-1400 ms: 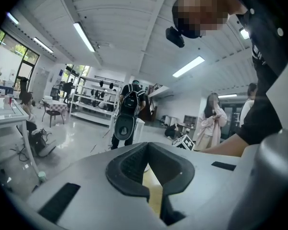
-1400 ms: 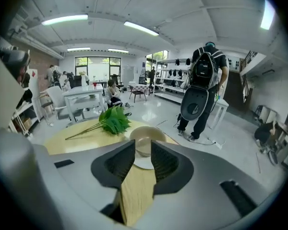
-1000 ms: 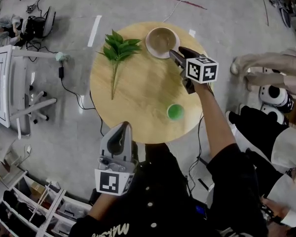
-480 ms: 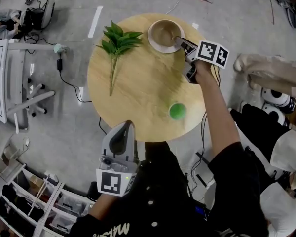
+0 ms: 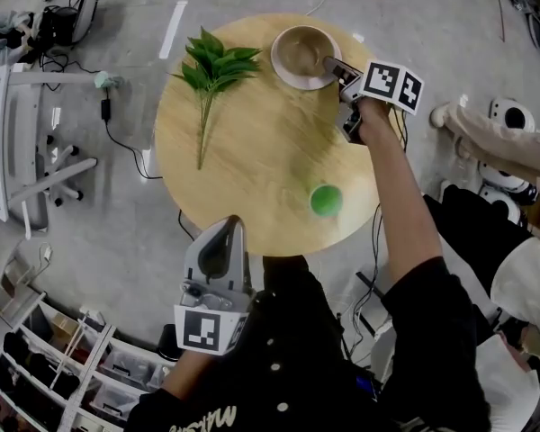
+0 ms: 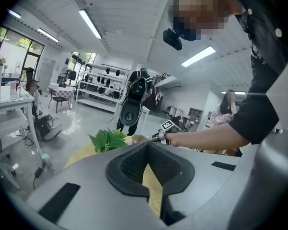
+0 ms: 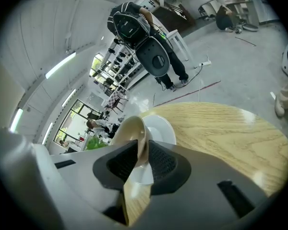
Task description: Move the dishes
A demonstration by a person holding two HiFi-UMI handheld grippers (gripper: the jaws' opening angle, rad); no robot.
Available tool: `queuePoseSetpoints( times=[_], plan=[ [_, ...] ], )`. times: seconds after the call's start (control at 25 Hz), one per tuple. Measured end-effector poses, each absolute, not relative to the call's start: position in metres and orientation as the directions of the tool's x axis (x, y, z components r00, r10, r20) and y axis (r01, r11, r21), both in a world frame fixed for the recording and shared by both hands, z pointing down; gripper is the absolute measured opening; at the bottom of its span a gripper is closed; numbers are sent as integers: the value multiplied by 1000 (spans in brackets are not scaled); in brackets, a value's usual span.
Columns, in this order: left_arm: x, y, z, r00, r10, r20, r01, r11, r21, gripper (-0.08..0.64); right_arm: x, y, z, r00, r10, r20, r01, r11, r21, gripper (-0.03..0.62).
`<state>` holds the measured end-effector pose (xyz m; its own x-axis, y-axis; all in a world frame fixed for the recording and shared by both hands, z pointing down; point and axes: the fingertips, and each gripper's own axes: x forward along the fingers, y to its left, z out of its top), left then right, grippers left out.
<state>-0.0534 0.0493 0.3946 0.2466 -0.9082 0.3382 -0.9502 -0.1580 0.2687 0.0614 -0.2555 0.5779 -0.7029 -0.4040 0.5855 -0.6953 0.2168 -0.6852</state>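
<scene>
A tan bowl (image 5: 300,50) sits on a white saucer (image 5: 286,76) at the far edge of the round wooden table (image 5: 252,160). My right gripper (image 5: 329,65) reaches in from the right and is shut on the bowl's right rim. In the right gripper view the bowl (image 7: 127,131) stands tilted, its rim pinched in the right gripper (image 7: 141,159), above the saucer (image 7: 162,128). A small green cup (image 5: 324,200) stands near the table's front right. My left gripper (image 5: 223,234) hangs shut and empty off the near edge of the table.
A leafy green sprig (image 5: 214,75) lies on the table's far left, also in the left gripper view as the sprig (image 6: 108,139). People stand to the right of the table. Shelves (image 5: 63,367) and a white frame (image 5: 18,142) are on the left, with cables on the floor.
My right hand has swung a little to the right and turned while its jaws stayed at the bowl's right rim. The left gripper has not moved.
</scene>
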Motion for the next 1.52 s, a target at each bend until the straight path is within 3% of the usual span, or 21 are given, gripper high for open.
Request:
queuePoseSetpoints(
  times=[0.12,0.24,0.84,1.52],
  plan=[
    [-54,48,397,248,-908,337,-952,-165,258,17,62,-258,580,-688,-408,600,-712,218,-668,24],
    [-54,49,399,245,-905,349,-952,-156,264,17,65,-257,583,-673,-405,620,-729,221,-648,8],
    [-59,47,375,246,-922,298,-952,-171,255,17,51,-227,536,-663,-377,647,-748,365,-554,5],
    [-86,70,324,271,-942,200,-954,-234,189,17,13,-80,488,-629,-242,739,-711,563,-421,6]
  ],
)
